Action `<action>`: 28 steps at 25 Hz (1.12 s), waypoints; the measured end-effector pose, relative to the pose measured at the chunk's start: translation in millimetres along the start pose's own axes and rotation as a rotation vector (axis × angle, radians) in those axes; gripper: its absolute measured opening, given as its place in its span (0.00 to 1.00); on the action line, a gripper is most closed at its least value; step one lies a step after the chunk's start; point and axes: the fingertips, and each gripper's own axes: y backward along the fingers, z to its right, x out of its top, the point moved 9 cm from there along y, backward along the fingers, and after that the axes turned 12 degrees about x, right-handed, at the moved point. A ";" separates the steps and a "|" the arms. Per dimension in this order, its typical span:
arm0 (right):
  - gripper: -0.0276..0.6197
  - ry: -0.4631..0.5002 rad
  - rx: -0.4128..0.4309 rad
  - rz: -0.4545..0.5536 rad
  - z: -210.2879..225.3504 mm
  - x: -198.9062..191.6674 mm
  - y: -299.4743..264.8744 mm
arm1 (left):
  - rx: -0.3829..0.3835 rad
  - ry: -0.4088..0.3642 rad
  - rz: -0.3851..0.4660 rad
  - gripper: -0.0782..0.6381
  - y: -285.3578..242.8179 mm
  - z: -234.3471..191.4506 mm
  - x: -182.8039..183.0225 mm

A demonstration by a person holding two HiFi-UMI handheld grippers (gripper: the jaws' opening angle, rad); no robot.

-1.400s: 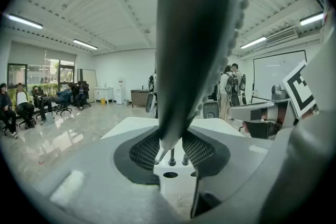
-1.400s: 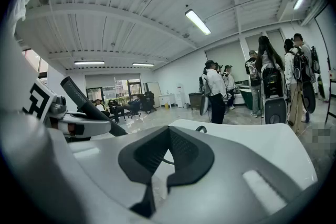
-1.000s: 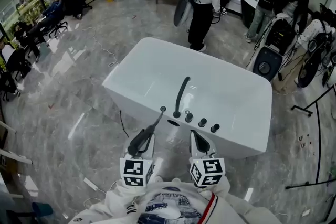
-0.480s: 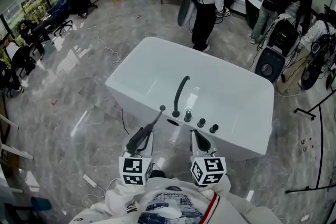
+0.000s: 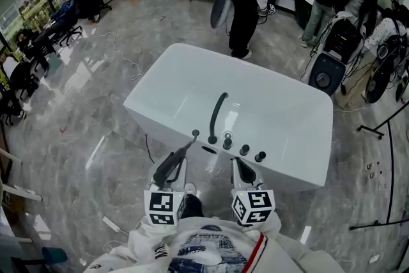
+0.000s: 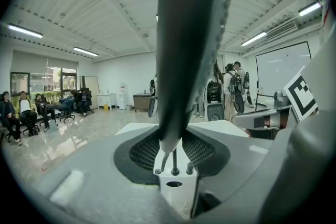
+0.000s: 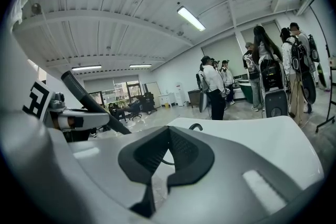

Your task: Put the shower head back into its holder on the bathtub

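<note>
Shower head [image 5: 181, 154] was clasped in the left hand-held gripper [image 5: 171, 171] beside the white bathtub [image 5: 291, 166]; the right hand-held gripper [image 5: 245, 171] was clenched, empty.

Head view looks steeply down on the bathtub [image 5: 275, 115] from above; left gripper view and right gripper view sit low beside it, facing nearly level across it; all share the standing people [image 5: 246, 3].

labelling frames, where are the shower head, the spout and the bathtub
shower head [image 5: 179, 156], head view, mid handle
spout [image 5: 217, 115], head view, middle of curve
bathtub [image 5: 291, 166], head view, bare near rim
</note>
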 end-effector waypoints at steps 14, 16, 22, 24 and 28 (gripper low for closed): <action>0.05 -0.017 -0.031 -0.019 10.6 11.5 -71.3 | -0.052 -0.008 -0.027 0.30 -72.0 -33.4 4.5; 0.05 -0.023 -0.042 -0.024 12.3 11.7 -78.0 | -0.059 -0.017 -0.031 0.30 -81.0 -37.7 3.8; 0.05 -0.040 -0.072 -0.042 14.6 11.9 -99.3 | -0.096 -0.021 -0.050 0.30 -105.1 -47.5 2.3; 0.05 -0.045 -0.081 -0.048 15.5 12.0 -106.4 | -0.106 -0.022 -0.058 0.30 -113.1 -50.8 2.5; 0.05 -0.048 -0.092 -0.057 17.4 11.8 -118.8 | -0.119 -0.013 -0.069 0.30 -127.0 -55.9 5.8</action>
